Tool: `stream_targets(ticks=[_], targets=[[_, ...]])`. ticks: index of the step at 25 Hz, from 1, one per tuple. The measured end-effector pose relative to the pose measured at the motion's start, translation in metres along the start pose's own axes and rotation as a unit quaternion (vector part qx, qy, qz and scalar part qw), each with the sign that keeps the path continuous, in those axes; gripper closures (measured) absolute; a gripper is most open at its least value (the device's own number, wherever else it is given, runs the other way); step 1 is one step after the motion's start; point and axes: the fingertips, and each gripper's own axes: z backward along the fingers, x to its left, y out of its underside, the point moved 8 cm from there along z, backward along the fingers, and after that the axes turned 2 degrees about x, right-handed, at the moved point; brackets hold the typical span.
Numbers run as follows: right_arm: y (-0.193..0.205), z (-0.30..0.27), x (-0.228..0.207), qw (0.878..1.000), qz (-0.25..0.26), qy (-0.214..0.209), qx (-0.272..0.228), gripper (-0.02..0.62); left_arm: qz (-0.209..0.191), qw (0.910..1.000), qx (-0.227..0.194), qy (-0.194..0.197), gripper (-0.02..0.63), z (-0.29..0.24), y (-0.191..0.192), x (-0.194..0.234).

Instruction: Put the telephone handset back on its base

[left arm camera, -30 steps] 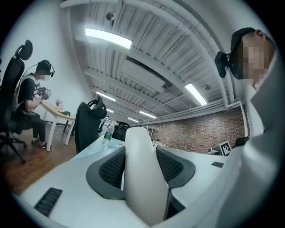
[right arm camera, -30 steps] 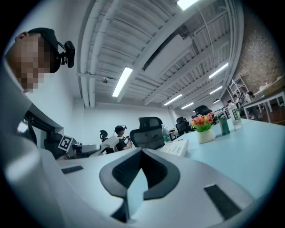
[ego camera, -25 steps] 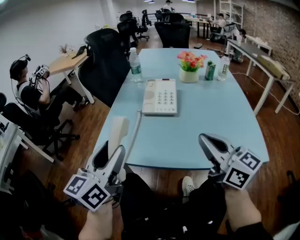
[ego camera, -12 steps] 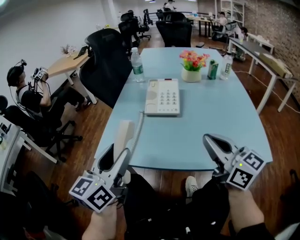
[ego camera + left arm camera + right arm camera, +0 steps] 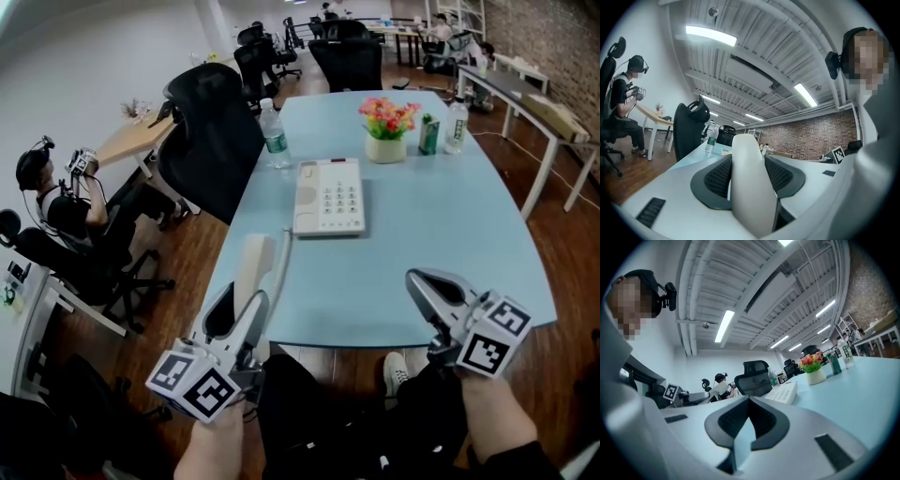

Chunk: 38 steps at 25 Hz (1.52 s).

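The cream telephone base point(image 5: 328, 195) with its keypad lies in the middle of the light blue table point(image 5: 441, 234). Its handset point(image 5: 251, 267) stands upright over the table's near left edge, with my left gripper point(image 5: 234, 314) shut on its lower end. A cord point(image 5: 279, 251) runs from the handset to the base. In the left gripper view the handset point(image 5: 751, 187) fills the gap between the jaws of the left gripper point(image 5: 749, 159). My right gripper point(image 5: 429, 287) hovers at the near right edge, shut and holding nothing; in its own view the right gripper point(image 5: 749, 400) points towards the base point(image 5: 783, 392).
A water bottle point(image 5: 275, 133) stands left of the base. A flower pot point(image 5: 386, 131), a green can point(image 5: 428, 136) and a second bottle point(image 5: 457, 124) stand behind it. Black office chairs point(image 5: 211, 131) line the table's left side. A person point(image 5: 61, 192) sits at far left.
My left gripper has drifted slightly right and towards the table with the handset in it. The right gripper has barely moved.
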Motion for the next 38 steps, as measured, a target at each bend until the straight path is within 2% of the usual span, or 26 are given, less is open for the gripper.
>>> stream_targets(ticks=[6,9,12,17,25,31,38], targets=[[-0.023,-0.013,-0.004,0.999,0.022,-0.006,-0.022,0.580,-0.004,0.9999,0.000,0.014,0.387,-0.040,-0.014,0.004],[-0.042,-0.023,-0.009,0.998,0.040,-0.009,-0.040,0.580,-0.012,0.9999,0.000,0.007,0.387,-0.064,-0.023,0.010],[-0.057,-0.040,-0.020,0.997,0.058,-0.006,-0.051,0.580,-0.026,0.9995,0.007,-0.019,0.387,-0.089,-0.034,0.023],[-0.060,-0.075,-0.046,0.997,0.066,0.002,-0.032,0.580,-0.031,0.9964,0.041,-0.067,0.387,-0.137,-0.044,0.049],[-0.107,-0.124,-0.066,0.993,0.112,-0.008,-0.040,0.580,-0.052,0.9899,0.068,-0.113,0.387,-0.211,-0.043,0.061],[-0.098,-0.136,-0.083,0.993,0.114,-0.005,-0.042,0.580,-0.048,0.9839,0.098,-0.142,0.387,-0.260,-0.031,0.075],[-0.077,-0.142,-0.089,0.994,0.111,-0.008,-0.014,0.580,-0.079,0.9758,0.122,-0.163,0.387,-0.299,-0.025,0.082]])
